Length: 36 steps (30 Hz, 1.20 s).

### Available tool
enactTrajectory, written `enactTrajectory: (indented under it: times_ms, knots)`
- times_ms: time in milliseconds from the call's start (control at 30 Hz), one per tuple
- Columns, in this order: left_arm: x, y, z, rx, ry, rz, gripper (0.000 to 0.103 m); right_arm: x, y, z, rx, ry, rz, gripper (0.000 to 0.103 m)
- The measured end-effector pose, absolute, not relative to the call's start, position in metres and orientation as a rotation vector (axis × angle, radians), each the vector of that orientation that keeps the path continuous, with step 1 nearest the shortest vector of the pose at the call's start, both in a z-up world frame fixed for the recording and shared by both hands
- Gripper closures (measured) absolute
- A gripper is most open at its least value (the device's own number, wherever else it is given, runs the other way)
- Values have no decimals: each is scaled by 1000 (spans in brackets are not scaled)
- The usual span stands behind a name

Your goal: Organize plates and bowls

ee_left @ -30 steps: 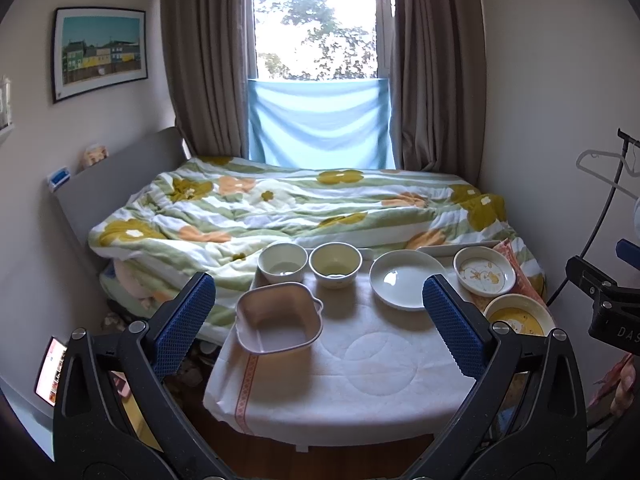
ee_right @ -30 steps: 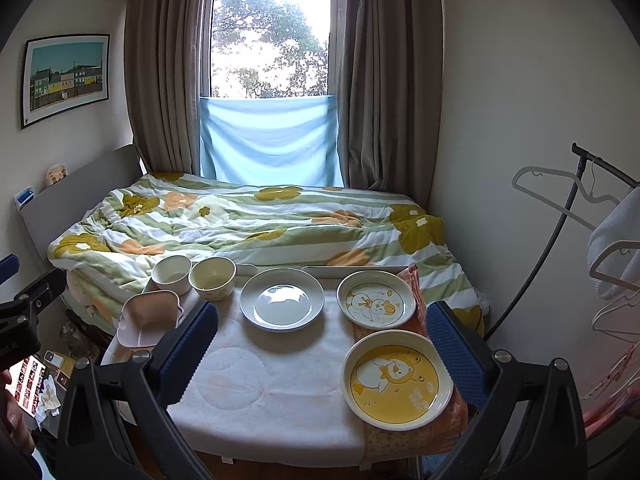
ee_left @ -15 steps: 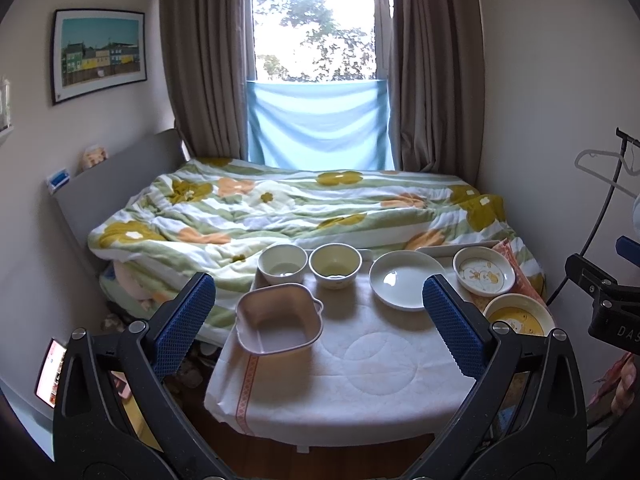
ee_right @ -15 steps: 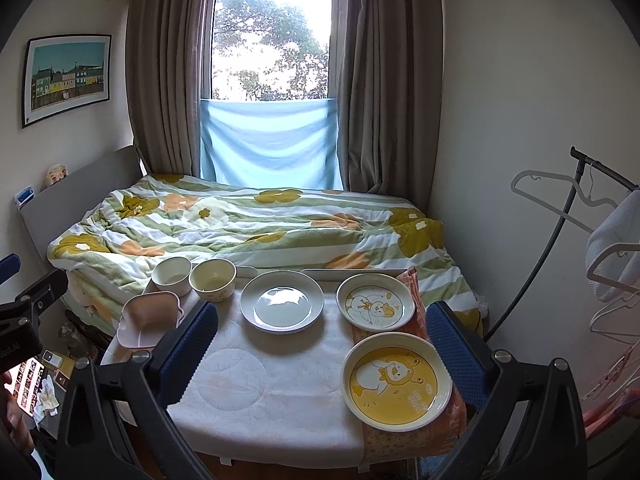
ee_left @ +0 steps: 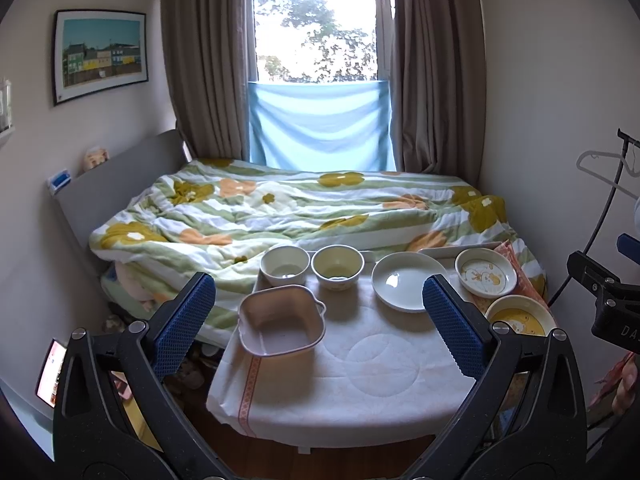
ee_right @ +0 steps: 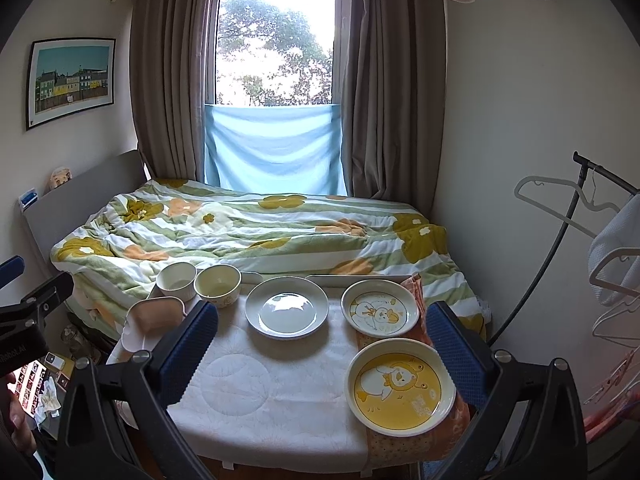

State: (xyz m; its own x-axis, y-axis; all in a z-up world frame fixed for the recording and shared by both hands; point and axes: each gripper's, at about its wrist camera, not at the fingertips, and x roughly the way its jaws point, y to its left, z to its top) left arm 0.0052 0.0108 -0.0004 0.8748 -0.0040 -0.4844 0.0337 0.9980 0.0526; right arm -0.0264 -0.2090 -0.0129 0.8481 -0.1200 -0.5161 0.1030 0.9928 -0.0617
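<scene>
A small table under a white cloth point(ee_left: 360, 368) carries the dishes. On its left sits a pink square dish point(ee_left: 280, 322), with a white bowl point(ee_left: 285, 265) and a cream bowl point(ee_left: 337, 266) behind it. A plain white plate point(ee_right: 286, 306) lies in the middle. On the right are a small duck-print plate point(ee_right: 380, 313) and a larger yellow duck plate point(ee_right: 400, 386). My left gripper point(ee_left: 318, 324) hangs open in front of the table, above the pink dish side, holding nothing. My right gripper point(ee_right: 322, 354) is also open and empty, near the yellow plate.
A bed with a green flowered quilt point(ee_left: 304, 212) touches the table's far edge. A clothes rack with hangers point(ee_right: 580, 208) stands at the right wall. A phone screen point(ee_left: 50, 368) glows low on the left. An orange patterned cloth point(ee_right: 416, 440) lies under the right-hand plates.
</scene>
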Motion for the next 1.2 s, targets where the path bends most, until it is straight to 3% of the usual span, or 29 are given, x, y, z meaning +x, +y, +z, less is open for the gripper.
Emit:
enactTrajectory:
  times_ms: [1200]
  knots:
    - [7, 12, 0, 54, 507, -26, 0, -24, -208, -10, -23, 537, -103, 0]
